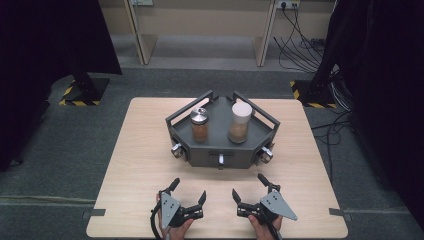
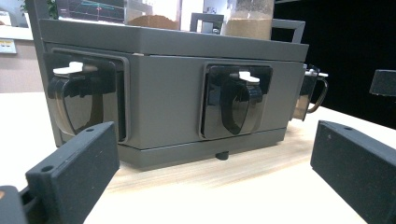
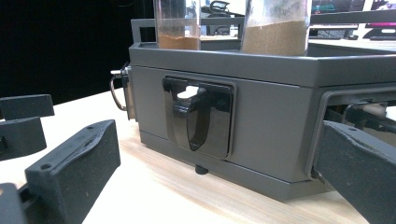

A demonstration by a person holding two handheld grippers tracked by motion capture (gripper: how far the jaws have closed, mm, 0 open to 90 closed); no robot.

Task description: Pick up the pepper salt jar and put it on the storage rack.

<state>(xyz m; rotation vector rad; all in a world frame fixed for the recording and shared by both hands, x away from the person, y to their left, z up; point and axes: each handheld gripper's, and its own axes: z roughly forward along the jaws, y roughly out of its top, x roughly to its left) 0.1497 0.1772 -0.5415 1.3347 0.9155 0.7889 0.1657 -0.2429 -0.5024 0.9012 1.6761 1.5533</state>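
the grey spice rack (image 1: 200,159) sat mid-table, its long axis running 9 to 3 o'clock, two jars on top. the left gripper (image 1: 189,196) and right gripper (image 1: 247,188) both rested at 6 o'clock of it, jaws spread and empty, about equally near. its centre front dispenser (image 1: 220,159) lay at 12 o'clock between them.

We see the rack (image 1: 220,150) mid-table (image 1: 135,165), toward the far edge. On it, the metal-capped jar (image 1: 199,124) stands left of the white-capped jar (image 1: 240,122). Left gripper (image 1: 189,194) and right gripper (image 1: 248,186) sit side by side before the rack, near the front edge, apart from it.
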